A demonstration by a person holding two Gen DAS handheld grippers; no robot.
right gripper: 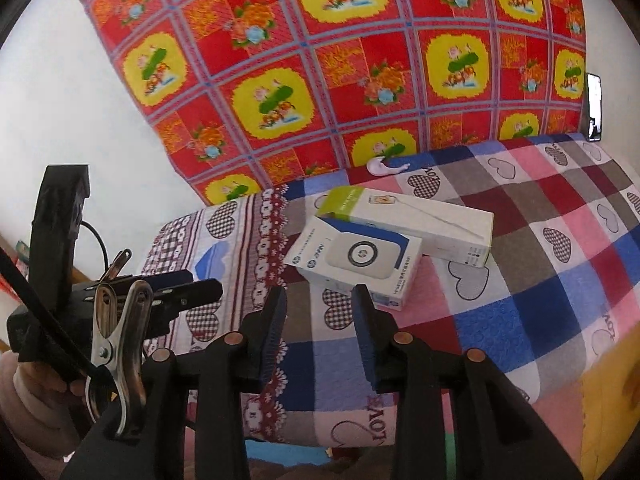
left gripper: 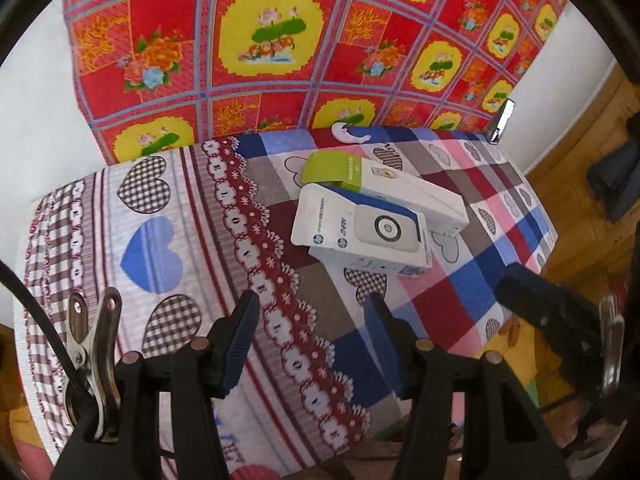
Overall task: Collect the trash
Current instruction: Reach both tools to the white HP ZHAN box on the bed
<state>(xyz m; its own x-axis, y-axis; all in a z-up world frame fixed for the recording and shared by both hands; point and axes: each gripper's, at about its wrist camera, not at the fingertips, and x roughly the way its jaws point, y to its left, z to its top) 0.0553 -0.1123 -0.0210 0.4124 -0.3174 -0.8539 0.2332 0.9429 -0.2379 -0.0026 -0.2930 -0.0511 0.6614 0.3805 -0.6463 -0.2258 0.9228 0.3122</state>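
left gripper [left gripper: 312, 340]: tipped down over the near edge of the bed, blue pads apart, only patterned cloth showing in the gap; nothing held.
right gripper [right gripper: 320, 334]: also angled down toward the bed, fingers apart, a narrower gap than the left, nothing pinched; its right fingertip sits just below the corner of the nearer box in that view.
person's hand [right gripper: 36, 396]: seen at the lower left of the right wrist view, wrapped round the left tool's handle.
blue and white box [left gripper: 362, 232]: flat carton with a round grey ring printed on top, lying face up in the middle of the bed, ahead of both grippers.
green and white box [left gripper: 384, 186]: longer carton with a lime-green end, behind the first one and touching it; the blue and white box overlaps its near edge.
white scrap [right gripper: 386, 167]: small pale curved piece at the far edge of the bed, against the hanging cloth; too small to tell what it is.
bedcover [left gripper: 168, 216]: hearts and checks, pink, blue, dark red.
hanging cloth [left gripper: 272, 32]: red and yellow floral squares behind the bed.
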